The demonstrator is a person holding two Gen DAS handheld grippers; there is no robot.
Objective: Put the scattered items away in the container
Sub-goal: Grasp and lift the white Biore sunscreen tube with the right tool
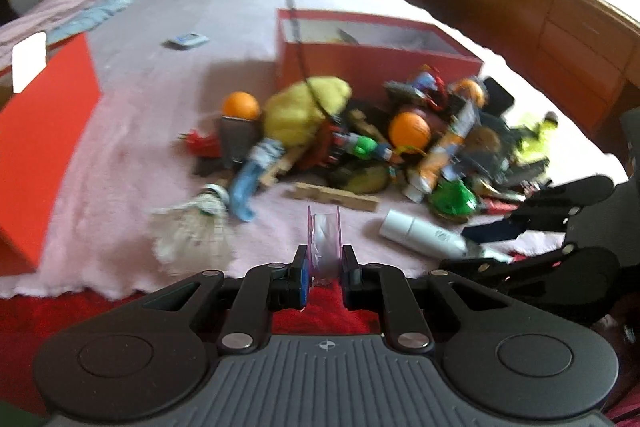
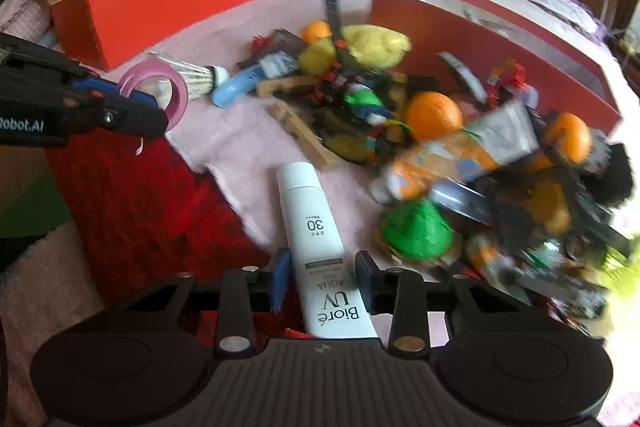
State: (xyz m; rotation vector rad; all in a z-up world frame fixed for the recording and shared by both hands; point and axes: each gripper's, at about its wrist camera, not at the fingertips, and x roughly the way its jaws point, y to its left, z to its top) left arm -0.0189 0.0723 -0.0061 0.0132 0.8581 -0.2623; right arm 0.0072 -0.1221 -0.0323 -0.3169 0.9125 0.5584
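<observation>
The box (image 1: 376,63) stands behind the pile. Only the right view shows the white tube (image 2: 320,251) between the right gripper's (image 2: 322,283) parted fingers; the left gripper (image 1: 324,267) pinches the pink tape roll (image 1: 324,235).

My black left gripper (image 1: 324,269) pinched a pink-rimmed clear tape roll (image 1: 323,237), my right gripper's (image 2: 322,277) blue pads flanked a white tube (image 2: 320,247) with grey lettering, and beyond lay orange balls (image 2: 434,115), a yellow plush (image 1: 304,107) and the red box (image 1: 376,63).
</observation>
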